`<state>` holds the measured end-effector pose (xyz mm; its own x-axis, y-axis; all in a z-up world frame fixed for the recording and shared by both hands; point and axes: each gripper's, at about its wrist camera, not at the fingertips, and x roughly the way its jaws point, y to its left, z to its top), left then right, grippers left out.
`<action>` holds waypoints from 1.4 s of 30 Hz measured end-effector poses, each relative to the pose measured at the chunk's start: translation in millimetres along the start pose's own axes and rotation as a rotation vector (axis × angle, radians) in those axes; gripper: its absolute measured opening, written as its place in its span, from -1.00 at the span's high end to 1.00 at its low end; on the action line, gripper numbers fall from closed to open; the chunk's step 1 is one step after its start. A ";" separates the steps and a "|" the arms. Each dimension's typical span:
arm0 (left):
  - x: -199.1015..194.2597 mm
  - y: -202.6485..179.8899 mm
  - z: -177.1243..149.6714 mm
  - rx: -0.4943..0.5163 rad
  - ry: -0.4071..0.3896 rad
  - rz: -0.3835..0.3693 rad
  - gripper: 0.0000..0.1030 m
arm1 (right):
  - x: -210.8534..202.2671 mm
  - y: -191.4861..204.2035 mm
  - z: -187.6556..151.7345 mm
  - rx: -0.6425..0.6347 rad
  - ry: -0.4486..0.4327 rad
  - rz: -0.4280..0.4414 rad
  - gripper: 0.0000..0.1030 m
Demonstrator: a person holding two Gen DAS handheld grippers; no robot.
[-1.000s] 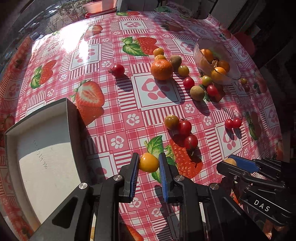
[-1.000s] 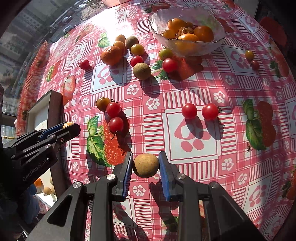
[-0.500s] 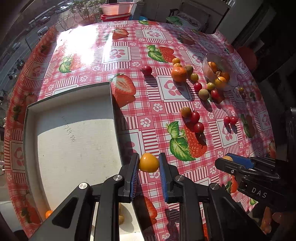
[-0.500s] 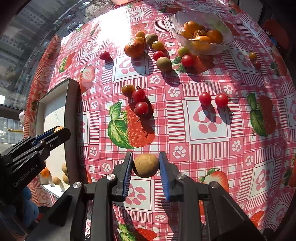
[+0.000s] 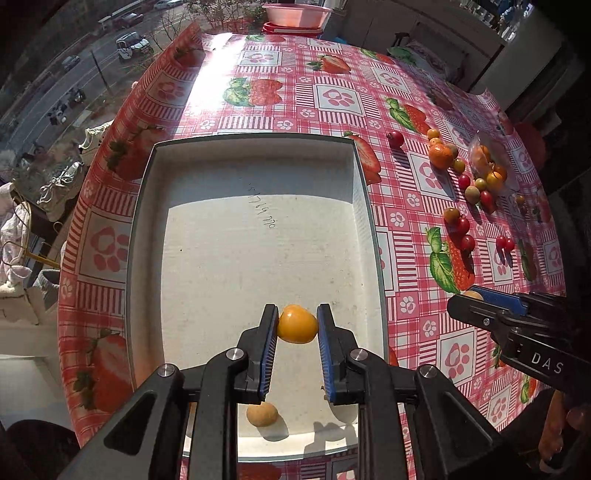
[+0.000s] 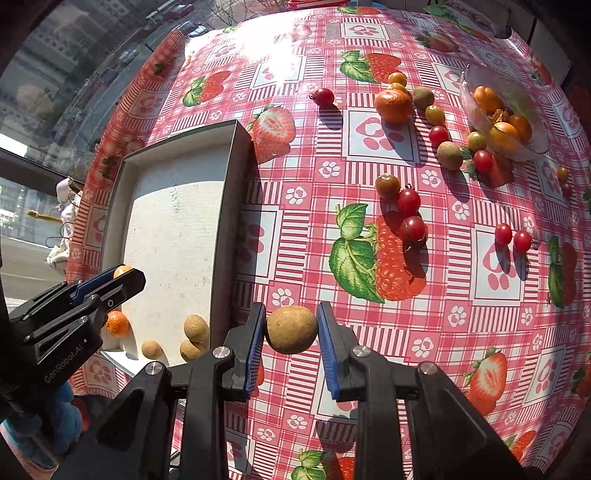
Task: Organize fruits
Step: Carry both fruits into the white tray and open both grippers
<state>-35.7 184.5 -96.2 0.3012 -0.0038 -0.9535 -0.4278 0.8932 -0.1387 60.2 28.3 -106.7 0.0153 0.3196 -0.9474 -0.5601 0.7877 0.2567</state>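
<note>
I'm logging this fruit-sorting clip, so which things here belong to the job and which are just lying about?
Job:
- left gripper holding yellow-orange tomato
- right gripper holding brown round fruit
- white rectangular tray
- glass bowl
- loose cherry tomatoes

Lying about:
- pink plastic basin

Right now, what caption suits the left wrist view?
Left gripper holds a round yellow-orange fruit above the shallow white tray.

My left gripper [image 5: 297,326] pinches a yellow-orange tomato [image 5: 297,324] above the white tray [image 5: 147,221], a tan fruit [image 5: 261,414] lying inside the tray's near end, loose fruits [image 5: 460,225] scattered right of the tray.
</note>
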 end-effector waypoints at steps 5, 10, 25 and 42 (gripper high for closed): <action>6.8 29.1 -10.7 -0.039 0.024 0.024 0.56 | 10.7 35.7 1.4 -0.058 0.018 0.016 0.41; 16.2 46.5 -15.4 -0.052 0.041 0.037 0.56 | 26.4 66.3 2.9 -0.108 0.047 0.026 0.41; 43.7 56.6 -23.9 -0.032 0.074 0.061 0.56 | 80.9 102.7 10.1 -0.205 0.137 -0.020 0.41; 45.0 44.4 -25.6 0.013 0.057 0.144 -0.56 | 105.6 119.9 11.1 -0.228 0.169 -0.032 0.02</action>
<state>-62.9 212.5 -152.1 0.1888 0.0999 -0.9769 -0.4516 0.8922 0.0039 3.8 162.3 -173.8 -0.0918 0.1894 -0.9776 -0.7336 0.6510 0.1950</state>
